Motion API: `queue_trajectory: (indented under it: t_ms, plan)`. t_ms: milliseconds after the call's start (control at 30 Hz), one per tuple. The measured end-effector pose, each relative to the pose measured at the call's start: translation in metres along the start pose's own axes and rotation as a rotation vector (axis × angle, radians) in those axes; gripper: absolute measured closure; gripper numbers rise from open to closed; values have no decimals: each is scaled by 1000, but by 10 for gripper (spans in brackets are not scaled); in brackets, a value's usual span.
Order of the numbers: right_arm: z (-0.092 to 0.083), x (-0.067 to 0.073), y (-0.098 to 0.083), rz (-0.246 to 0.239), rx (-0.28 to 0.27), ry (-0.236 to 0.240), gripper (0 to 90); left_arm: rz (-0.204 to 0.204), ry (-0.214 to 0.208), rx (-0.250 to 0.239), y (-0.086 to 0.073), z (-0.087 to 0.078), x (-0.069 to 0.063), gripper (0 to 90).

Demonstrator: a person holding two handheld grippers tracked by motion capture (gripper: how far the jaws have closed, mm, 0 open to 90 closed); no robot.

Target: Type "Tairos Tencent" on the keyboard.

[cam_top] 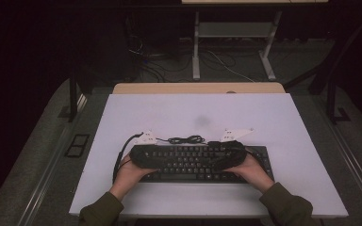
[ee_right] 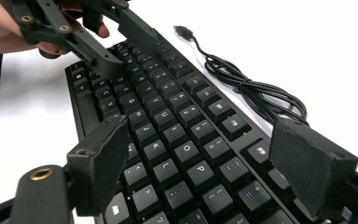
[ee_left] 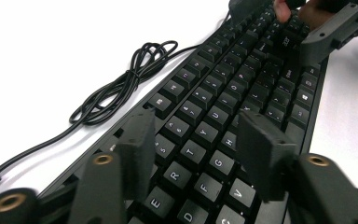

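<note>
Keyboard (cam_top: pixel 202 162) flat at near centre of worktop (cam_top: pixel 283 122), long axis left to right, cable (cam_top: pixel 186 139) coiled just beyond. Left gripper (ee_left: pixel 196 149) over left end, right gripper (ee_right: pixel 209 158) over right end, both parted, clasping nothing, equally near.

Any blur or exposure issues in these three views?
High view: dim, surroundings nearly black, only the white table lit. Left gripper view: table blown out white, near tongs soft, keyboard legends readable. Right gripper view: same overexposed table, cable sharp, tongs slightly soft.
</note>
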State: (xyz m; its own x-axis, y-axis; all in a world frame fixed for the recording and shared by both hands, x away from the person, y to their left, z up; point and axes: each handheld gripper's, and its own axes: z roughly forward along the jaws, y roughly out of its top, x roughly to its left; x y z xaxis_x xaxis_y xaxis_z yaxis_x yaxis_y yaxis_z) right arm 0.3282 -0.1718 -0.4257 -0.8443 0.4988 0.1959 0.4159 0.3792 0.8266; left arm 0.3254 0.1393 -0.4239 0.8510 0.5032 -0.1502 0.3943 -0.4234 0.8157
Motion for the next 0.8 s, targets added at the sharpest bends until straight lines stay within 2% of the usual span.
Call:
queue_trajectory:
  t_ms: [267,400,800]
  plan:
    - [-15,-2,-6,3,-17,-38,180,3,13,-16,-5,-13,-1,277]
    - [-26,-5,-10,8,-29,-54,180,4,18,-20,-7,-17,-4,217]
    - [-58,-12,-26,37,-64,-95,165,3,44,-33,-11,-28,-6,131]
